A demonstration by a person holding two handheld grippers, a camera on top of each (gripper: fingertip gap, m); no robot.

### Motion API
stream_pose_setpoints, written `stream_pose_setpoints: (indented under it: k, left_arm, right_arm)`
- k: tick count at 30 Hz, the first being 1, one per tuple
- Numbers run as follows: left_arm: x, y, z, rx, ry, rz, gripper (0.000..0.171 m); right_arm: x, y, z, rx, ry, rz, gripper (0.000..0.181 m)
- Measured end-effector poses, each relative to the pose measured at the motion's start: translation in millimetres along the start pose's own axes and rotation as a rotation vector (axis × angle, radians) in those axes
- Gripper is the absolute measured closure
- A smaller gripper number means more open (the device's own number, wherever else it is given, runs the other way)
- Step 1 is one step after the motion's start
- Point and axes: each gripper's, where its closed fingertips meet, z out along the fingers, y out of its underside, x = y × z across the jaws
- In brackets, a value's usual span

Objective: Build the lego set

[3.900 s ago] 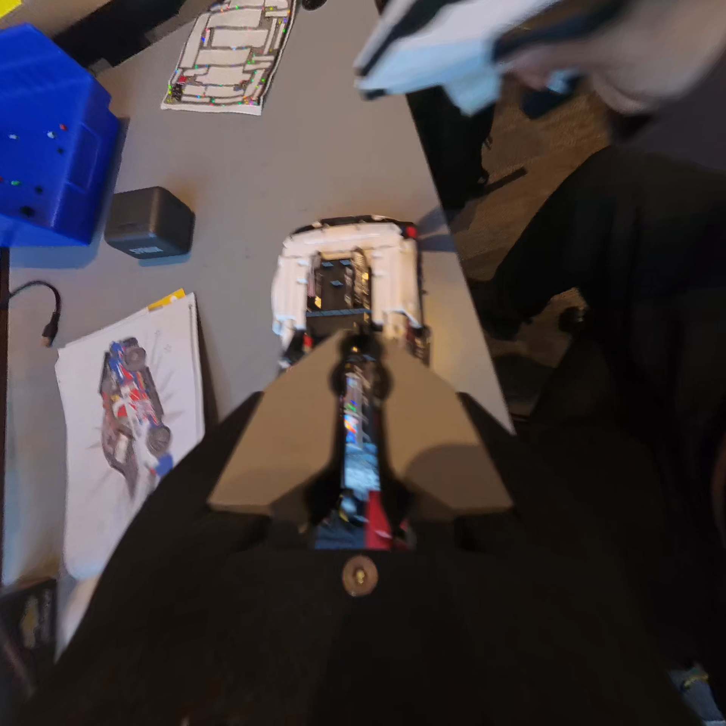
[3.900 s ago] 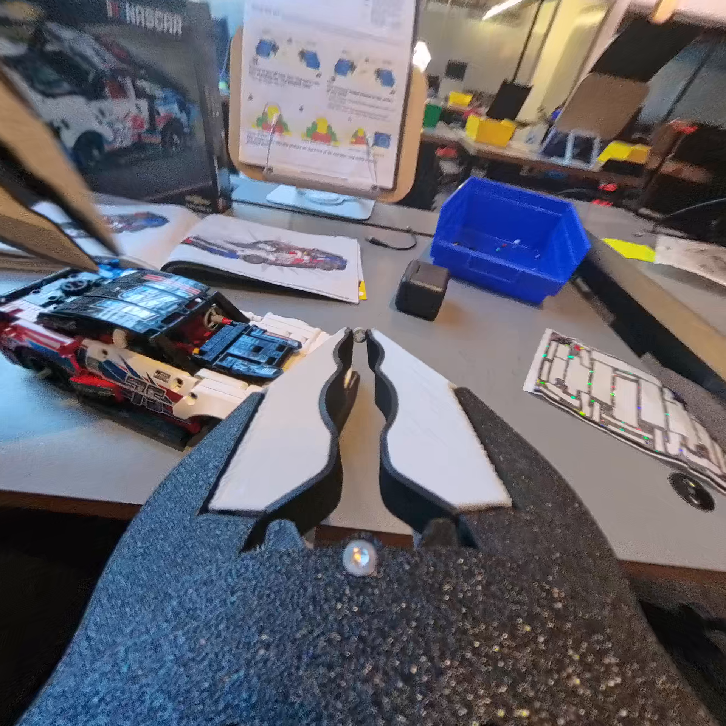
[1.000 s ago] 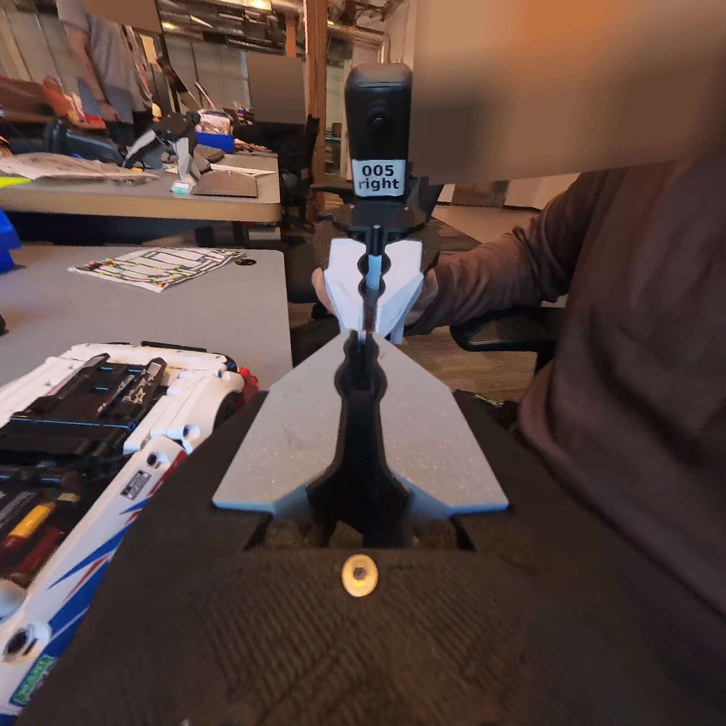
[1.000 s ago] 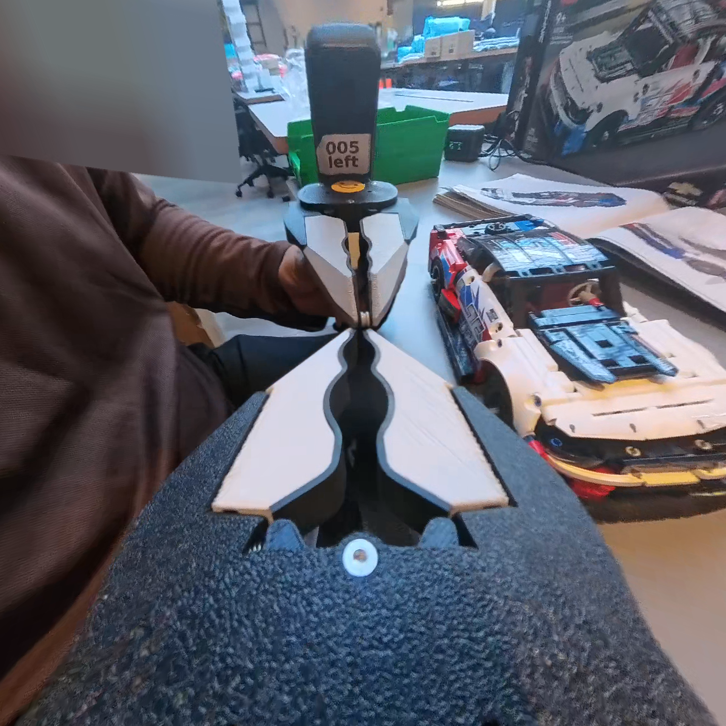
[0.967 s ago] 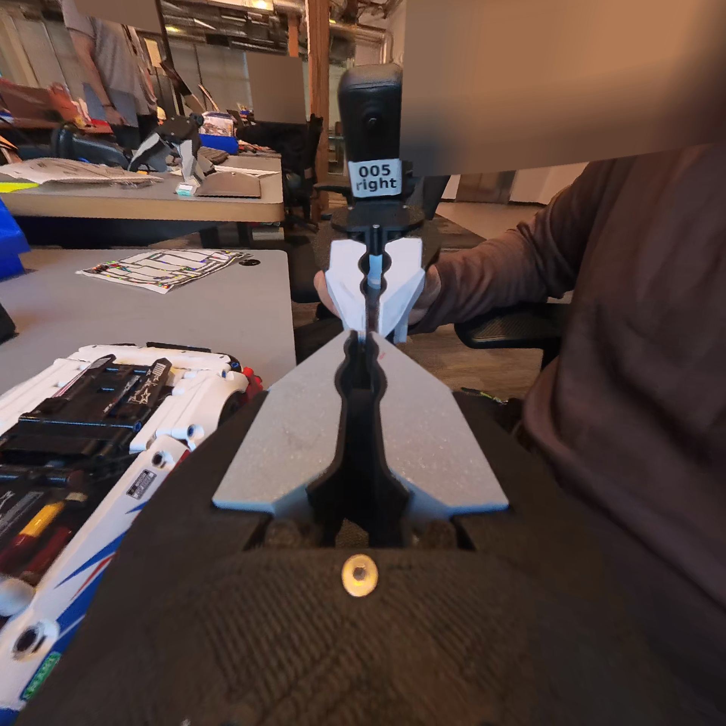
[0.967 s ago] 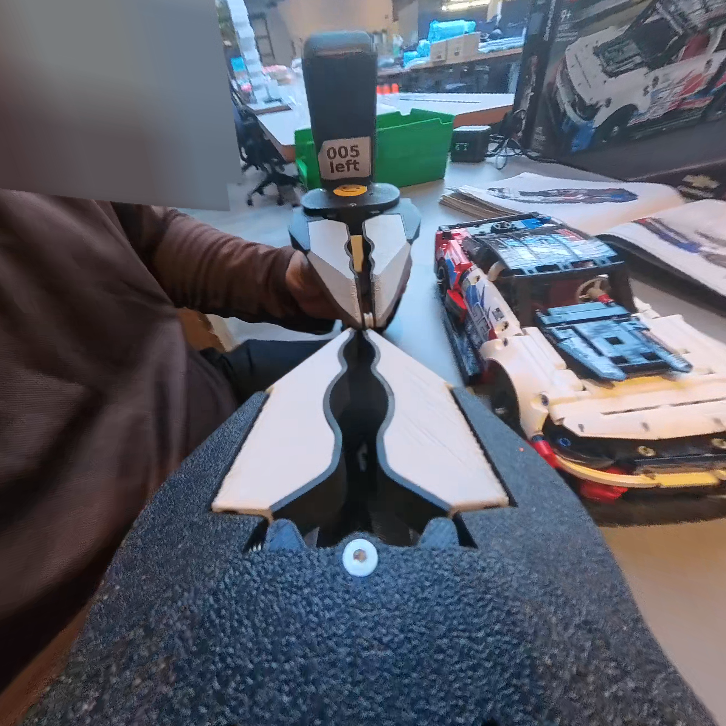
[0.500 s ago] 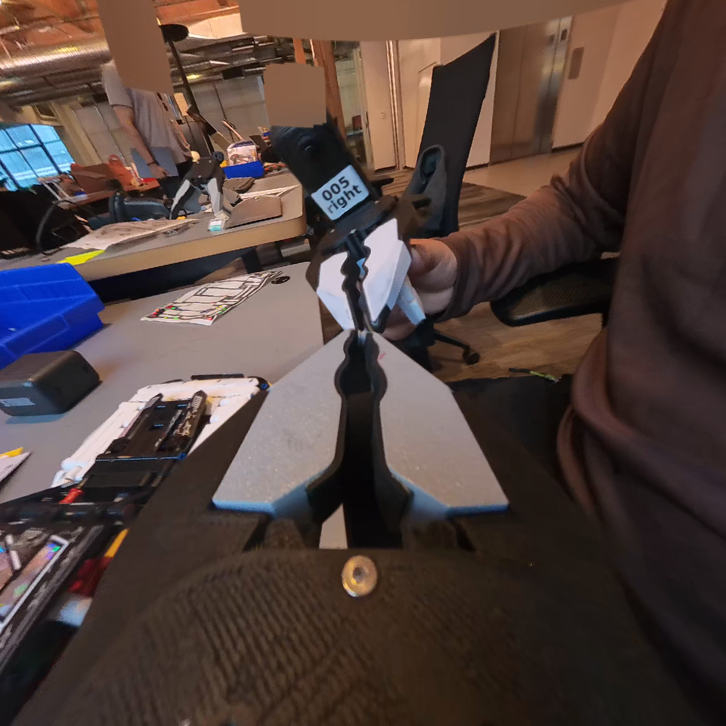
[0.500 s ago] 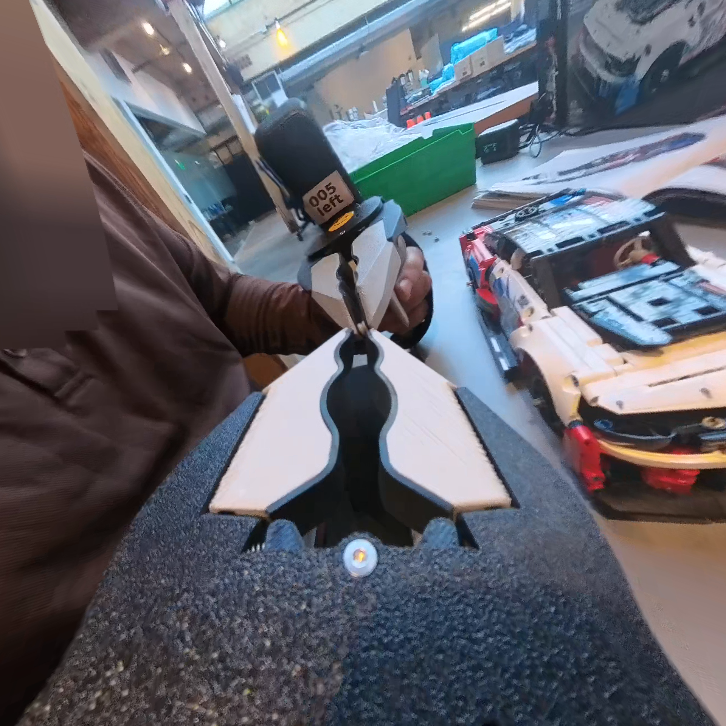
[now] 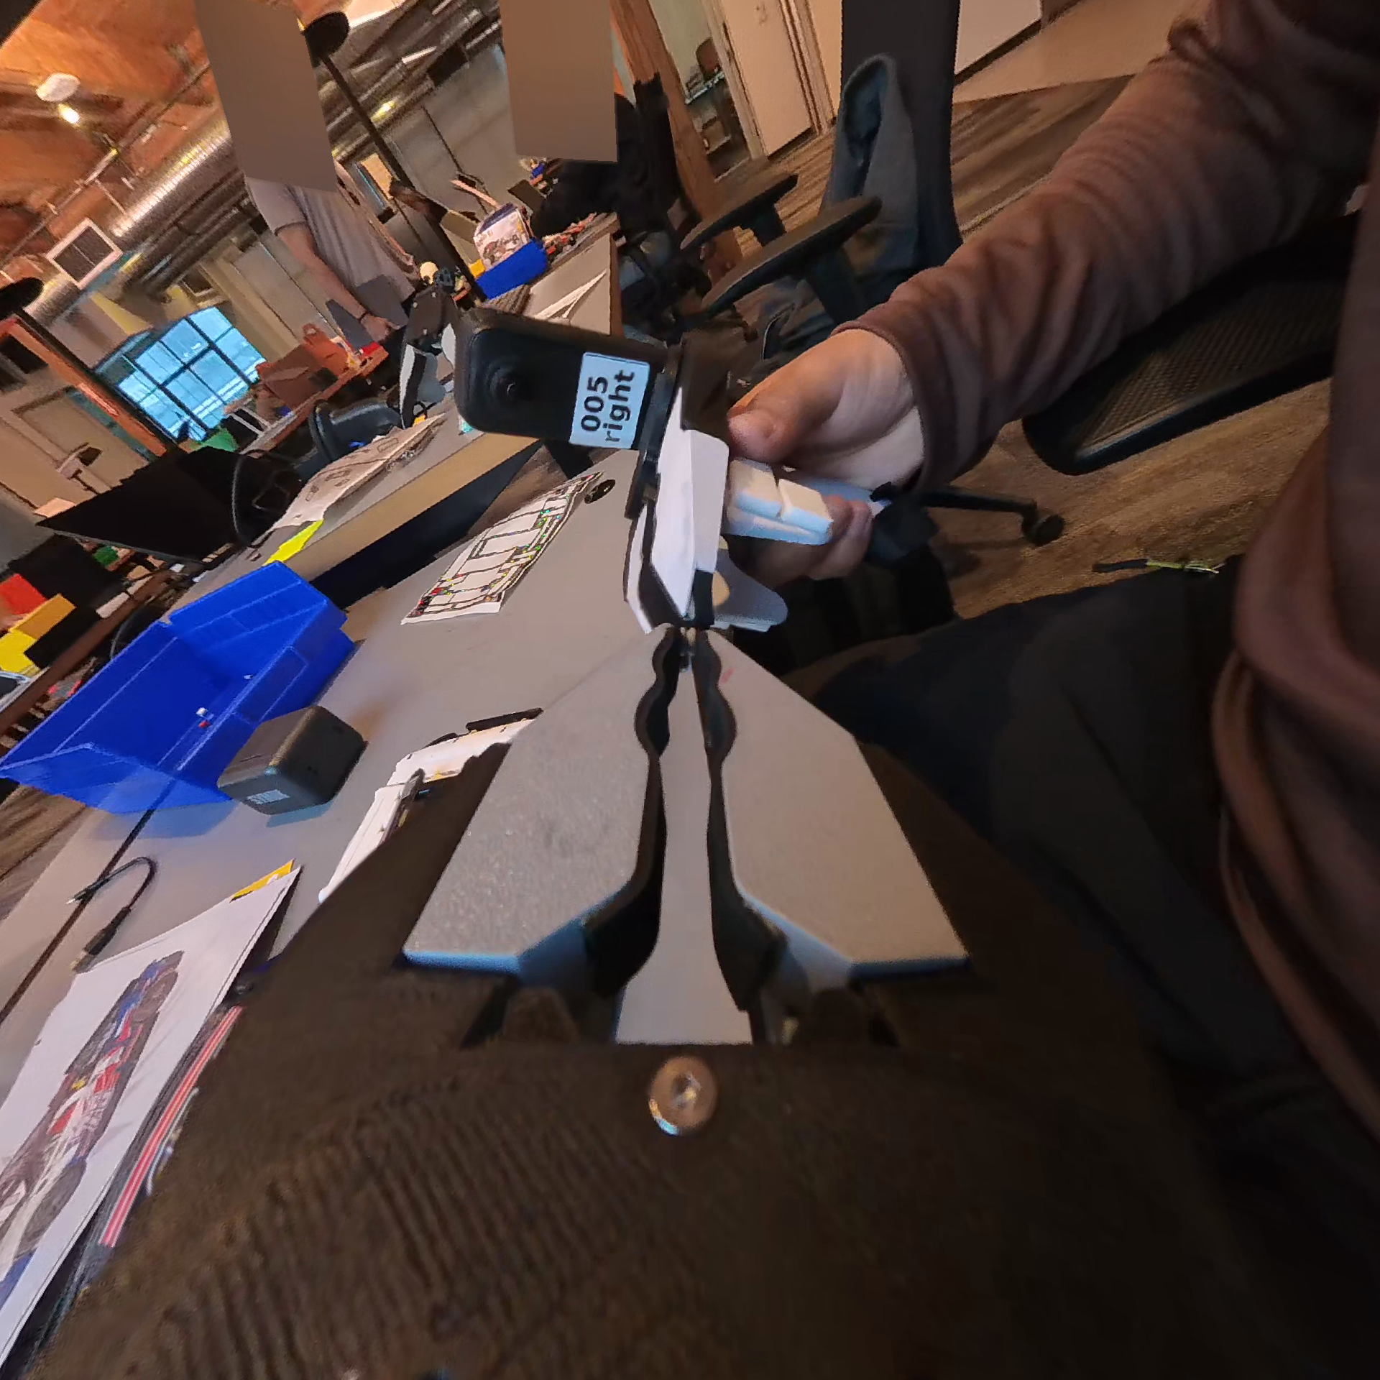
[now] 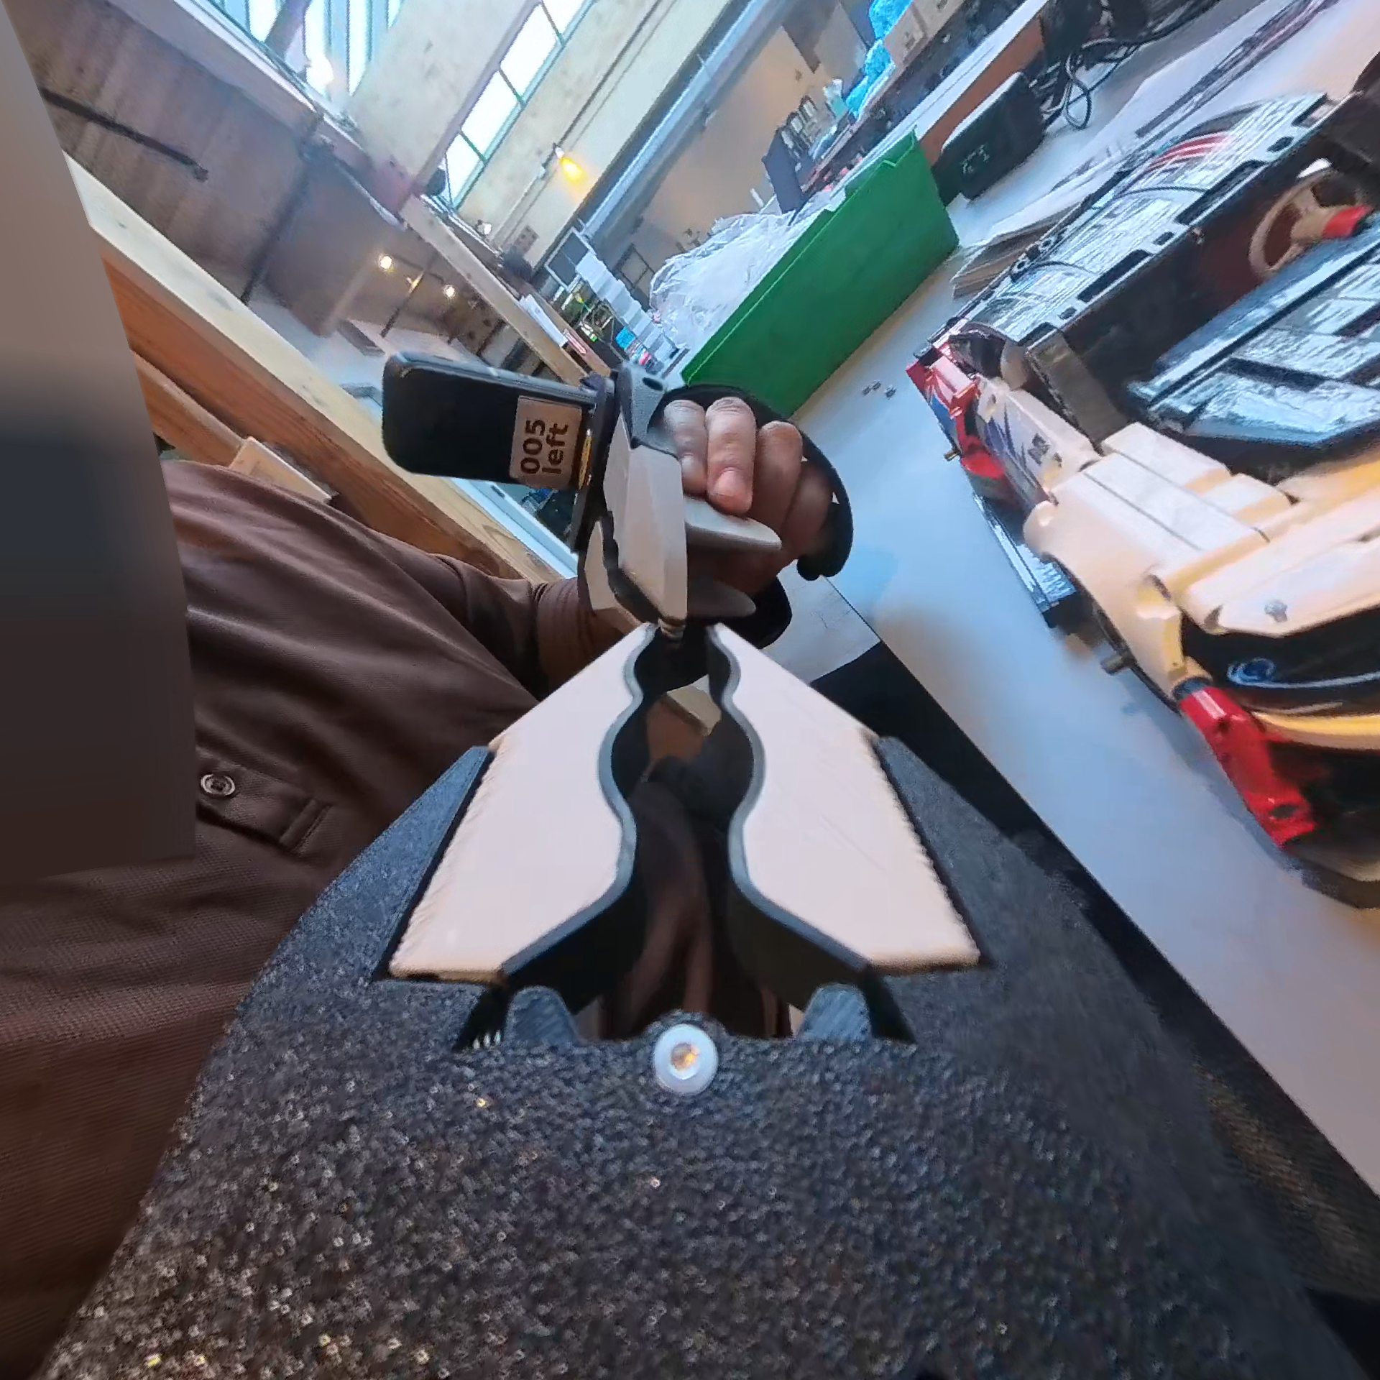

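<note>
The white, red and blue lego car (image 10: 1157,523) stands on the grey table (image 10: 933,597); only a bit of its white body (image 9: 403,791) shows in the left wrist view. Both grippers are held off the table's edge, tip to tip. My left gripper (image 9: 685,635) is shut on a small grey pin-like piece (image 10: 670,629) that sticks out of its tips, and it also shows in the right wrist view (image 10: 670,620). My right gripper (image 10: 678,635) is narrowly open, its tips on either side of that piece. It lies on its side in the left wrist view (image 9: 668,616).
A blue bin (image 9: 172,694), a small black box (image 9: 295,758), a printed sheet (image 9: 496,560), an instruction booklet (image 9: 112,1045) and a cable (image 9: 112,896) lie on the table. A green bin (image 10: 821,291) stands past the car. The person's brown sleeves and lap are close by. The tips of both grippers are at nearly the same place.
Both grippers have rolled sideways while staying tip to tip. The right gripper's fingers, shut before, have parted slightly. The left gripper still pinches the small piece.
</note>
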Motion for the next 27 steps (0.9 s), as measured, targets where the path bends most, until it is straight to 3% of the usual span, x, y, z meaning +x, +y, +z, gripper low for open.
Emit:
stream_pose_setpoints:
  k: [27]
  left_arm:
    - [-3,26,8,-0.113,-0.073,0.033,0.171]
  right_arm:
    - [21,7,-1,0.004,0.054,0.099,0.180]
